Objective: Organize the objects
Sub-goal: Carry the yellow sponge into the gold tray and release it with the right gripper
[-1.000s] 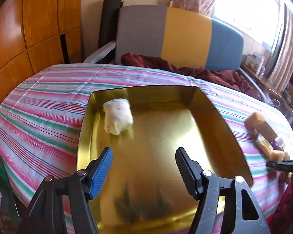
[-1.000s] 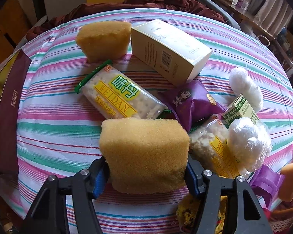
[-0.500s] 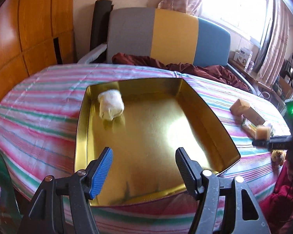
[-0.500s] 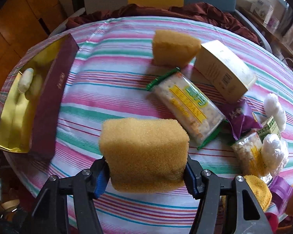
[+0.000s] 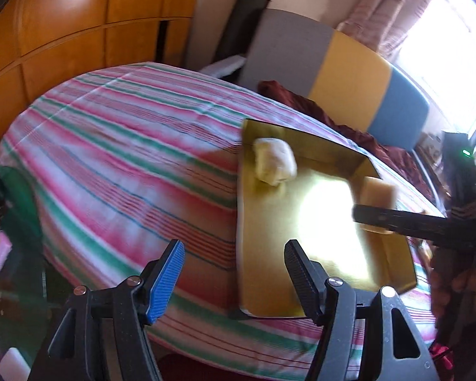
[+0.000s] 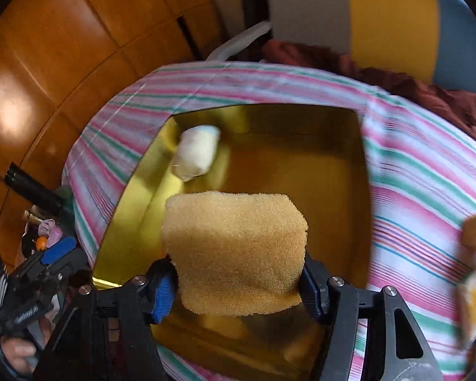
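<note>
sponge (image 6: pixel 234 250) over gold tray (image 6: pixel 363 190) | white bundle (image 6: pixel 196 152) in far corner

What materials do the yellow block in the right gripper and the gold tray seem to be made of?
Block: likely foam sponge, matte; its surface is finely porous and grainy, with soft rounded edges.
Tray: probably metal or gold foil-lined card, glossy; it mirrors the white bundle and throws bright glare. Which one cannot be told.

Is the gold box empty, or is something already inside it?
Not empty: one white wrapped bundle lies inside the gold box, near a corner.
</note>
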Demonstrator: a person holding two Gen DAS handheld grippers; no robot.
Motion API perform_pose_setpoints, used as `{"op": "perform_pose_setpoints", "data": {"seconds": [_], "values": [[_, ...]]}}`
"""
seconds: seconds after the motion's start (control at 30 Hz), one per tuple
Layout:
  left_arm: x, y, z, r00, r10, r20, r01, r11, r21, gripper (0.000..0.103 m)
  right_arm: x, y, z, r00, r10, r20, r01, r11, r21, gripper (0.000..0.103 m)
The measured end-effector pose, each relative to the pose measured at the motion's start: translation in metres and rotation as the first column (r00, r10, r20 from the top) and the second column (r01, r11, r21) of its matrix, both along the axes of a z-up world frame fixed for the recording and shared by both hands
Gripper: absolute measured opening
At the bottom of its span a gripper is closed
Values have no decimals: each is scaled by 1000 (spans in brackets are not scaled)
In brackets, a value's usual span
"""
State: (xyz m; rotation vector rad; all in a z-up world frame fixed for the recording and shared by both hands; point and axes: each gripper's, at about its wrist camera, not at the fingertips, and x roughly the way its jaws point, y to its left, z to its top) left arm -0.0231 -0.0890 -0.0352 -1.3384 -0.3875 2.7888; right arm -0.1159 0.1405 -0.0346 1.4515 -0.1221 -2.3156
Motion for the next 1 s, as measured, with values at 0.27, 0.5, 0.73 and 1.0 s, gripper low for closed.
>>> {"op": "perform_pose_setpoints", "data": {"seconds": [0.27, 0.5, 0.73, 1.0], "values": [[-1, 0, 2, 999, 24, -32, -27, 995, -98, 66, -37, -57, -39, 995, 24, 94, -18, 998, -65, 69], [3, 8, 8, 998, 21, -63, -31, 987, -156, 66, -30, -45, -37, 996, 0, 87, 13, 988, -155, 90], [7, 20, 14, 997, -15, -79, 2, 987, -163, 66, -2, -15, -14, 999, -47, 12, 48, 989, -137, 90], [12, 43, 15, 993, -93, -76, 81, 986, -147, 66, 34, 42, 8, 987, -151, -61, 144, 984, -106, 95]]}}
